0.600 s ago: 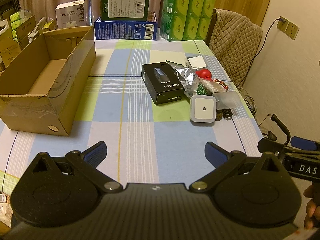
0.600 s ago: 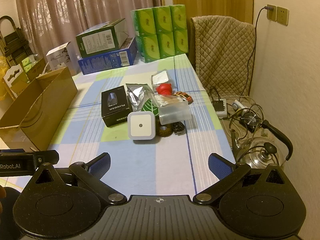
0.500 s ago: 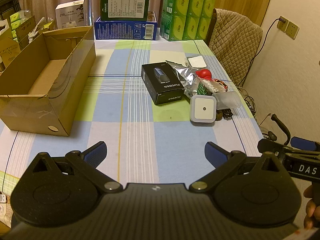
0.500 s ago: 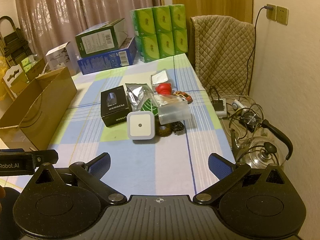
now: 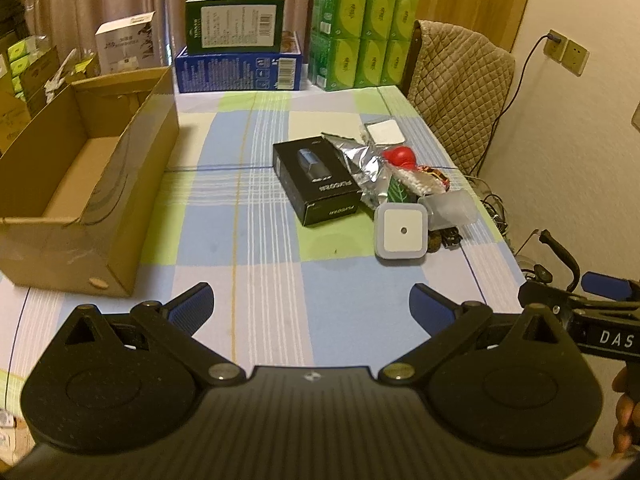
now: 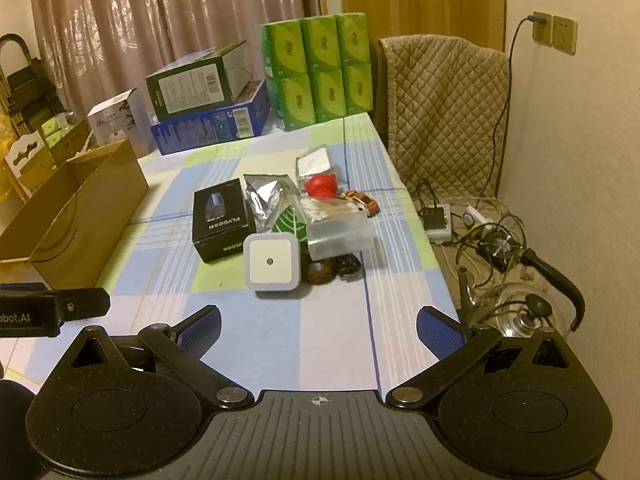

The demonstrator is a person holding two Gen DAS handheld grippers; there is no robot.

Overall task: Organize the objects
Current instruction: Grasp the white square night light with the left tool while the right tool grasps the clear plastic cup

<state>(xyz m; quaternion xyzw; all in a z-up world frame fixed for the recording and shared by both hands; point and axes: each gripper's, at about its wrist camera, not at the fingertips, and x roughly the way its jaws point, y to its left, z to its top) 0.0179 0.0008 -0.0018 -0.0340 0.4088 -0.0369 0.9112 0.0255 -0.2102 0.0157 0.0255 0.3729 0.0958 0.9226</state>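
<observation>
**Inspector:** Largest item first. The cardboard box point(image 5: 76, 184) lies ahead and to the left of the left gripper point(image 5: 310, 300), open at the top, and what shows of its floor is bare. I take it for the likely destination, though the task does not say so.

**Assistant:** And the grippers?

**Inspector:** Both spread wide, nothing between the jaws. The right gripper point(image 6: 318, 326) hangs over the near part of the table point(image 6: 280, 344), pointing downward at the pile.

**Assistant:** The pile itself?

**Inspector:** Ahead of both grippers — right of centre for the left one, slightly left of centre for the right. The black box point(image 6: 222, 220) sits at its left. The silver foil bag point(image 6: 264, 194) is just beside it and appears to touch it. The clear plastic case point(image 6: 340, 234) lies on the pile's right side. The white square device point(image 6: 272, 262) is nearest the grippers, close against the case. The red object point(image 6: 320, 185) sits farther back.

**Assistant:** Risks?

**Inspector:** Crowding. In my judgement a wide jaw closing on the white square device could catch the clear plastic case or the dark items behind it and drag them along. The foil bag is thin and slick — it may slip from the pads. The pile sits near the table's right edge, so a sideways nudge could send small pieces to the floor.
</observation>
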